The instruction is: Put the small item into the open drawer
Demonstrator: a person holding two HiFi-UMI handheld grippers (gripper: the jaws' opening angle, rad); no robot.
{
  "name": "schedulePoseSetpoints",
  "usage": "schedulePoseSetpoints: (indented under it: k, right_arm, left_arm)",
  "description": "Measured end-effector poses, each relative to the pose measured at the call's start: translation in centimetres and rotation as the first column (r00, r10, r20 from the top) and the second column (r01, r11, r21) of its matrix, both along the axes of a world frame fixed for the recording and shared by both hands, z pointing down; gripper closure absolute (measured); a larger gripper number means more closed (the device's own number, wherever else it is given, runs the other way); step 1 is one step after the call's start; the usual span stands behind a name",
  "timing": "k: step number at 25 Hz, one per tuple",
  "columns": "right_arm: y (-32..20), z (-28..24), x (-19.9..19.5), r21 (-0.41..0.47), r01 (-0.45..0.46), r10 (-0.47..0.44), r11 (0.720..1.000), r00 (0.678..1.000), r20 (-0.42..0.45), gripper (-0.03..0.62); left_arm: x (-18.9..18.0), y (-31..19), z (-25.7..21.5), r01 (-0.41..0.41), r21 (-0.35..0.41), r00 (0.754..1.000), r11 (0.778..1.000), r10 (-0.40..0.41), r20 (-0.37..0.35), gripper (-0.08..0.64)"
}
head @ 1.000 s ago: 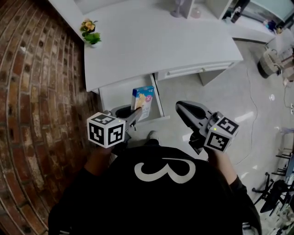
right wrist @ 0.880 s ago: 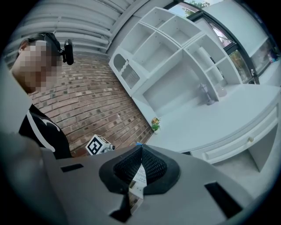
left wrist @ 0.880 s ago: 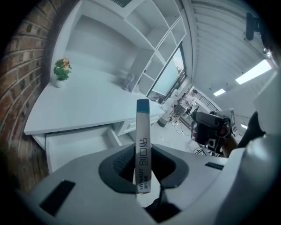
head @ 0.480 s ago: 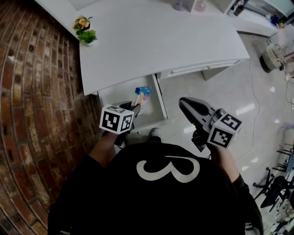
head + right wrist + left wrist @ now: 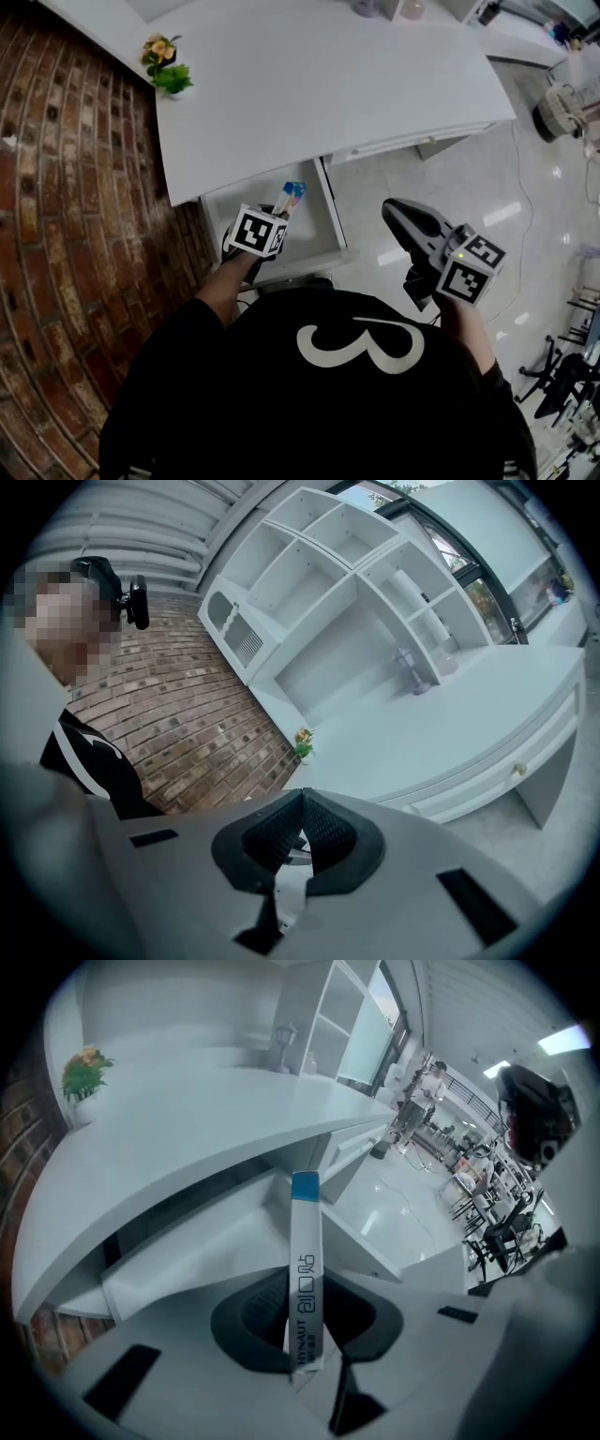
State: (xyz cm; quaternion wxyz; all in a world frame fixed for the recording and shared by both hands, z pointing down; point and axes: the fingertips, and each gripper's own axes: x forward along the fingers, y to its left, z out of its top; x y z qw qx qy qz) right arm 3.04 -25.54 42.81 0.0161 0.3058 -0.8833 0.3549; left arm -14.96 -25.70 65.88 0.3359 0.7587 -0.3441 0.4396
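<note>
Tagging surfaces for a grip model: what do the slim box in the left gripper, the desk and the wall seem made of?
Slim box: probably printed cardboard, smooth; crisp folded edges, lettering, blue end.
Desk: likely painted or laminated board, matte white; uniform, no grain.
Wall: brick or brick-look cladding, rough; red-brown courses with mortar lines.

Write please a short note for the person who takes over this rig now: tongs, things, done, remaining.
Left tongs: shut on the thin box, holding it over the open drawer.
Right tongs: shut, empty, off to the right over the floor.
Drawer: pulled out under the white desk.
Done: box picked up and brought to the drawer.
To do: lower the box in, open the left tongs, pull back.
</note>
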Motion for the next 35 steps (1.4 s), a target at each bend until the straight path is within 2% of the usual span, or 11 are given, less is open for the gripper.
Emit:
schedulePoseSetpoints:
  k: [6,12,19,27,31,35]
  right_arm:
    - [-1.1,1.1,1.0,-0.028,-0.034,0.034,0.999,0.999,-0.006,0.591]
    - [-1.7,1.9,1.7,-0.051,-0.053,0.052,0.997,0.999,-0.015,0.591]
    - [-2.0,2.2,2.5,-0.075,-0.075,0.073,0.994,0.997,-0.027,0.59]
    - [-2.3,2.6,2.2,-0.083,-0.07,0.068,0.994,0.997,-0.028,0.589]
    - [-2.3,2.2,1.2,-0.074,-0.046,0.045,0.996,0.999,-0.022,0.589]
    - [-1.9,1.7,0.5,-0.063,-0.016,0.015,0.998,1.0,-0.023,0.588]
  left_arm:
    - [-0.1,-1.5,3.8,-0.034,-0.024,0.997,0.999,0.035,0.07,0.485]
    - [-0.2,-2.6,6.8,-0.059,-0.013,0.987,0.998,0.06,0.146,0.485]
    - [-0.4,-2.9,8.0,-0.08,-0.014,0.975,0.997,0.081,0.207,0.485]
    - [0.0,-3.1,8.2,-0.099,-0.001,0.973,0.995,0.097,0.207,0.48]
    - [-0.7,-3.3,8.3,-0.065,-0.003,0.981,0.998,0.064,0.182,0.384]
    - [-1.5,-3.0,7.2,-0.037,-0.009,0.99,0.999,0.038,0.139,0.318]
